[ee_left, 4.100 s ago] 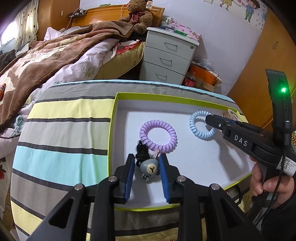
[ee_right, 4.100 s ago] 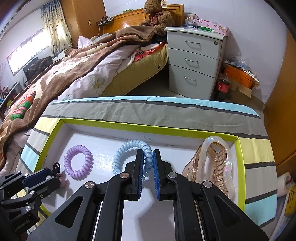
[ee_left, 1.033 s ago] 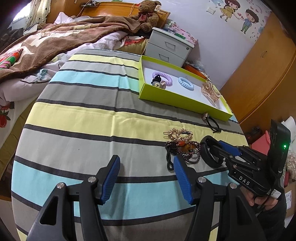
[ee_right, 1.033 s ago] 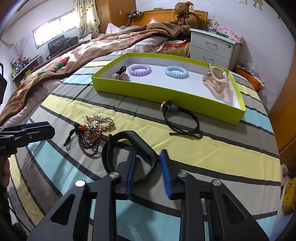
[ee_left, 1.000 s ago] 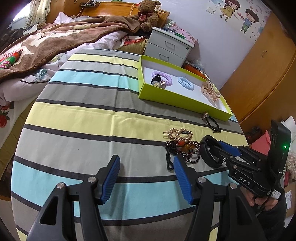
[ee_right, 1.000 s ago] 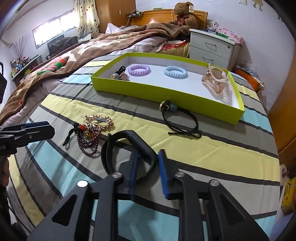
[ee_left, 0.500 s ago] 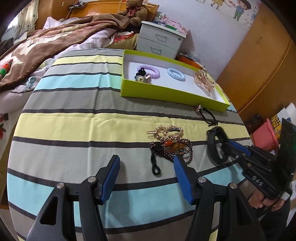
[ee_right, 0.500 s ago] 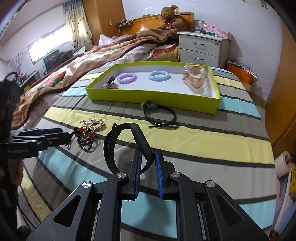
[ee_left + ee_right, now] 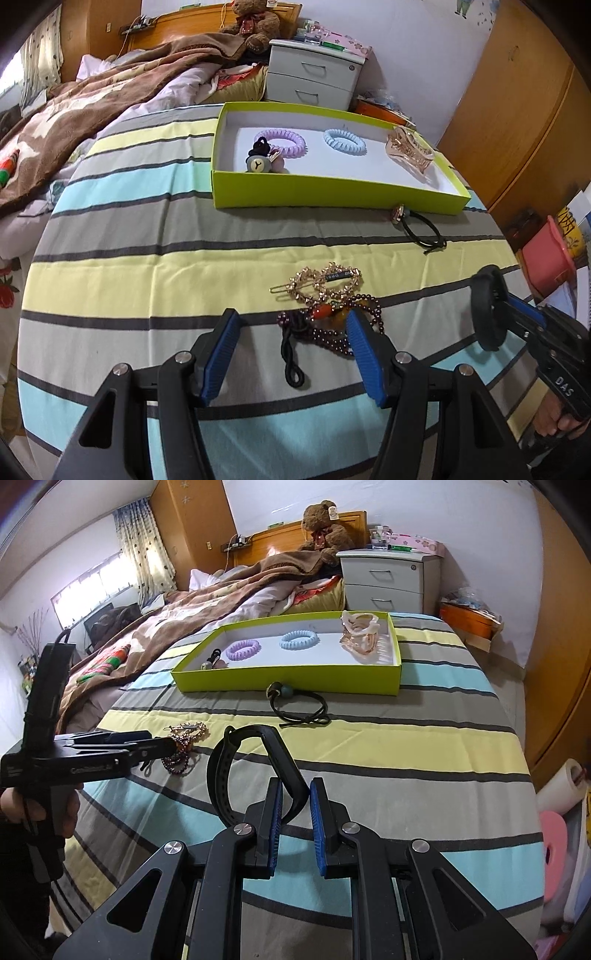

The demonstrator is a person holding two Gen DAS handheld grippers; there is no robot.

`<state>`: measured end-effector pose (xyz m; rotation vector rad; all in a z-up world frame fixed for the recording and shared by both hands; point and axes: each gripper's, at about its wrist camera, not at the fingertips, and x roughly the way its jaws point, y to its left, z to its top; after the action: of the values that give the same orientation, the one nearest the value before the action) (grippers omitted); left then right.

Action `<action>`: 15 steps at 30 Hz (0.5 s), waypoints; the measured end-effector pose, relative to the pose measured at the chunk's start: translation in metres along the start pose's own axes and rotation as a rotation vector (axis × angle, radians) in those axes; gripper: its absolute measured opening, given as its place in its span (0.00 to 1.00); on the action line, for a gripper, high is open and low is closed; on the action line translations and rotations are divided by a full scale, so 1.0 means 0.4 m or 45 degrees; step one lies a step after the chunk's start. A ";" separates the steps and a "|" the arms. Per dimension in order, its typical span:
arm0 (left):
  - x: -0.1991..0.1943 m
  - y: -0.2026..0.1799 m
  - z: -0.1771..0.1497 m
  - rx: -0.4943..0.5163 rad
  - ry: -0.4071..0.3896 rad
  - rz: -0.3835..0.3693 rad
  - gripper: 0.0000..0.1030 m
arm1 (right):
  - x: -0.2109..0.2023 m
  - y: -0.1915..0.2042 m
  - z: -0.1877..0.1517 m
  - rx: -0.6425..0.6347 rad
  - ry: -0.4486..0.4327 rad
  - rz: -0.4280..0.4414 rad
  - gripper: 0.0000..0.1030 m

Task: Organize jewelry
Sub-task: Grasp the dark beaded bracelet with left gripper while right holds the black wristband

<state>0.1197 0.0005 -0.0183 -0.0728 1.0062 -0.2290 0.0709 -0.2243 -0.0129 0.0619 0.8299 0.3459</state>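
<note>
My right gripper (image 9: 296, 797) is shut on a black perforated band (image 9: 221, 771) and holds it up off the striped cloth; in the left wrist view the black band (image 9: 487, 310) stands at the right. My left gripper (image 9: 291, 317) is open, low over the dark bead bracelet (image 9: 332, 332) and its black cord, which lie between the fingers untouched. A gold hair clip (image 9: 321, 282) lies just beyond. A black hair tie (image 9: 421, 225) rests in front of the green box (image 9: 332, 192), which holds a purple coil (image 9: 282, 142), a blue coil (image 9: 344, 142), a claw clip (image 9: 408, 151) and a bear-charm tie (image 9: 258, 160).
The striped table (image 9: 147, 266) is round, its edge dropping off left and right. A bed (image 9: 110, 96) lies behind on the left and a grey bedside cabinet (image 9: 314, 77) behind the box. A pink tub (image 9: 546, 258) stands on the floor at the right.
The right gripper has closed on the black band and raised it off the cloth. The left gripper has slid over the bead bracelet, which now lies between its fingers. Both views have rolled.
</note>
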 end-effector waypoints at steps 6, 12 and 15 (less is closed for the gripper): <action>0.003 -0.025 -0.008 0.056 -0.011 0.077 0.55 | -0.001 -0.002 -0.004 0.010 -0.009 0.013 0.15; -0.001 -0.033 -0.013 0.085 -0.010 0.039 0.35 | -0.005 -0.016 -0.010 0.039 -0.020 0.009 0.15; -0.003 -0.034 -0.014 0.094 -0.005 0.030 0.28 | -0.007 -0.017 -0.010 0.046 -0.022 0.002 0.15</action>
<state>0.1124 -0.0121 -0.0181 0.0059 0.9930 -0.2442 0.0683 -0.2320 -0.0150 0.0995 0.8195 0.3317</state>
